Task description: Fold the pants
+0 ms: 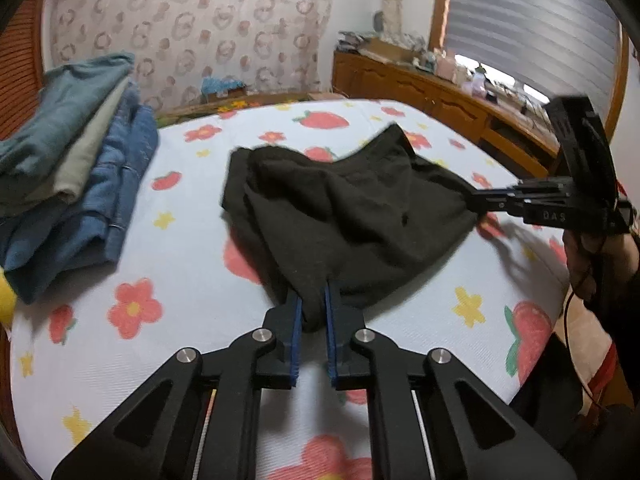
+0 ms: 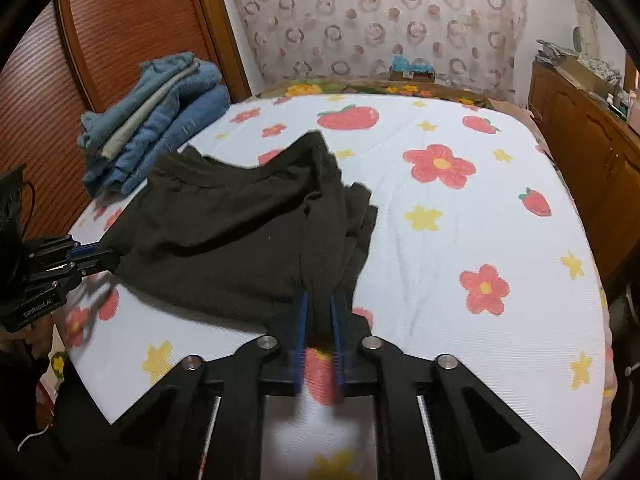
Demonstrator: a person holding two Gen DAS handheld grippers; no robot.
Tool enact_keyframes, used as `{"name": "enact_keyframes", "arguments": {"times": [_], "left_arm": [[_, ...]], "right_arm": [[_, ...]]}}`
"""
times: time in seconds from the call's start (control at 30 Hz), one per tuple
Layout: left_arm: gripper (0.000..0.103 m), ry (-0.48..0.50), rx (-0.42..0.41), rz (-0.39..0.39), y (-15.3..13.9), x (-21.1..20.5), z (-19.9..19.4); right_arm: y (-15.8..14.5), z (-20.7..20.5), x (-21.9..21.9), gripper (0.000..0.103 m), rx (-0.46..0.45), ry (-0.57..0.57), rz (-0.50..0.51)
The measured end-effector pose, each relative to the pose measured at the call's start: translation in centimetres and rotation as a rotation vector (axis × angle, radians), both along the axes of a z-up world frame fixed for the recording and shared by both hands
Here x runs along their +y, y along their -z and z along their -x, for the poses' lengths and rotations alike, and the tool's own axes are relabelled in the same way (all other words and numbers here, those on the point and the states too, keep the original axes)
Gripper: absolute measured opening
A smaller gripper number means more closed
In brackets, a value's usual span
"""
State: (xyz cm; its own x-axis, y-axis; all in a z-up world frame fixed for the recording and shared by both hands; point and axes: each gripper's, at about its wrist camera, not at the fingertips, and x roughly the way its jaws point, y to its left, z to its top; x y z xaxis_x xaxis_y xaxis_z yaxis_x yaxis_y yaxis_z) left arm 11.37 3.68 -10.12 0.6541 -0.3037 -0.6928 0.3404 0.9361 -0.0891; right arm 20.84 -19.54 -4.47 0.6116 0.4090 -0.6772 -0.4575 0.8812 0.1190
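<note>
Black pants [image 1: 352, 208] lie bunched on a white bed sheet [image 1: 192, 248] printed with strawberries and flowers. In the left wrist view my left gripper [image 1: 312, 300] is shut on the near edge of the fabric, which is pinched between its blue pads. My right gripper [image 1: 476, 202] comes in from the right and clamps the pants' right corner. In the right wrist view the right gripper [image 2: 320, 300] is shut on a fold of the pants [image 2: 224, 232]. The left gripper [image 2: 108, 256] holds the left corner, and the cloth is stretched between the two.
A stack of folded denim and teal clothes [image 1: 72, 184] [image 2: 160, 120] sits at the bed's far left. A wooden cabinet [image 1: 440, 96] [image 2: 592, 152] with clutter on top runs along the right side. A hand [image 1: 592, 256] holds the right gripper.
</note>
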Motion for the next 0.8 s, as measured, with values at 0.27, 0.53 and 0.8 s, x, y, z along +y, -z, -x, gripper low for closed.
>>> {"name": "enact_keyframes", "arguments": {"times": [0.27, 0.53, 0.8], "left_arm": [[0.01, -0.013, -0.011, 0.022, -0.8, 0.7, 0.8], [0.01, -0.004, -0.017, 0.024, -1.4, 0.5, 2.6], [0.011, 0.005, -0.01, 0.028, -1.5, 0.1, 5.0]], "right_arm": [[-0.3, 1.4, 0.0, 0.004, -0.038, -0.012, 0.013], [-1.0, 3.8, -0.1, 0.004, -0.045, -0.044, 0.02], [-1.6, 6.5, -0.6, 0.004, -0.052, -0.066, 0.027]]}}
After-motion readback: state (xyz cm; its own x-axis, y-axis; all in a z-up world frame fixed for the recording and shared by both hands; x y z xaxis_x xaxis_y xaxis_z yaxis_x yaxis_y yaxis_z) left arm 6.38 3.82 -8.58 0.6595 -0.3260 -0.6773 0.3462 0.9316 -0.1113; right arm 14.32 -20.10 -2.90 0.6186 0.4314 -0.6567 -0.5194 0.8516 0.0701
